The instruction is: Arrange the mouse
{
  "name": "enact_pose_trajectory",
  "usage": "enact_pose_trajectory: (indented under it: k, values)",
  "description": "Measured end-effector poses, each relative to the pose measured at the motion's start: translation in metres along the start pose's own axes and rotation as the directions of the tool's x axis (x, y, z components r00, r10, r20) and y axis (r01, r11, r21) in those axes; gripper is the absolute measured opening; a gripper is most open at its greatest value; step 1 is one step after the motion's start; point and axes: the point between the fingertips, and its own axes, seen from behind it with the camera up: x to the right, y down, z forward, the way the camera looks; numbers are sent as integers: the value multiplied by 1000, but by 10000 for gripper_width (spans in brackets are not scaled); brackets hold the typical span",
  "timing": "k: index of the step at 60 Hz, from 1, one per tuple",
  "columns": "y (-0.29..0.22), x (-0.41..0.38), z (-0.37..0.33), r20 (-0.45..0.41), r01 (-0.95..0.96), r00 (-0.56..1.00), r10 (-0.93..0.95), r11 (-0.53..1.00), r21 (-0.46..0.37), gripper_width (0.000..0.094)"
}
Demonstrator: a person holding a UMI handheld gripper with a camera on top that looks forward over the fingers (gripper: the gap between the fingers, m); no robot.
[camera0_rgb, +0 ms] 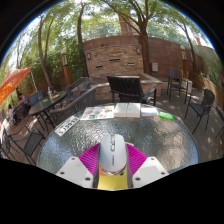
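Observation:
A white computer mouse [113, 152] sits between my gripper's fingers [112, 168], its nose pointing away from me. Both magenta pads [92, 158] press on its sides. The mouse is held over the near part of a round glass table [150, 140]. A yellowish patch shows under the mouse's back end, between the fingers.
A white mat or paper [126, 110] lies at the table's far middle, with a patterned box [67, 124] at its left edge and a green object [166, 116] at the far right. Black metal chairs [128, 88] ring the table. A brick wall and trees stand beyond.

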Motion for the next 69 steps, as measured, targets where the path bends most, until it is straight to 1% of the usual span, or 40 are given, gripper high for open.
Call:
enact_pose_trajectory:
  k: [3,5,8,9,13,15,16,21,23,28,35,46,58,69]
  values:
    - [31,-11,15,1,14,1000,-14,998,-59,390]
    - [57,-14,26,-7,21,1000,-22,996,-82,390]
    - [80,-22,39,-10,31,999,-32,992,-119,395]
    - [86,-23,42,-13,30,999,-32,991,-129,423]
    - [112,-21,50,-29,34,999,-40,983,-180,488]
    - [114,-22,49,-39,34,998,-42,983,-182,526]
    - [112,-22,47,-43,36,998,-45,984,-177,564]
    - [91,-21,28,-64,67,995,-77,987,-145,815]
    - [82,-24,17,-75,77,993,-88,988,-134,869]
    - [61,-35,-15,-80,87,992,-98,988,-127,856]
    - [37,-51,-67,-102,102,988,-114,988,-119,866]
    - [17,-74,-133,-142,141,978,-153,985,-97,865]
    - [21,-92,-165,-154,134,977,-146,987,-90,872]
    - [31,-97,-168,-160,139,975,-155,985,-106,870]
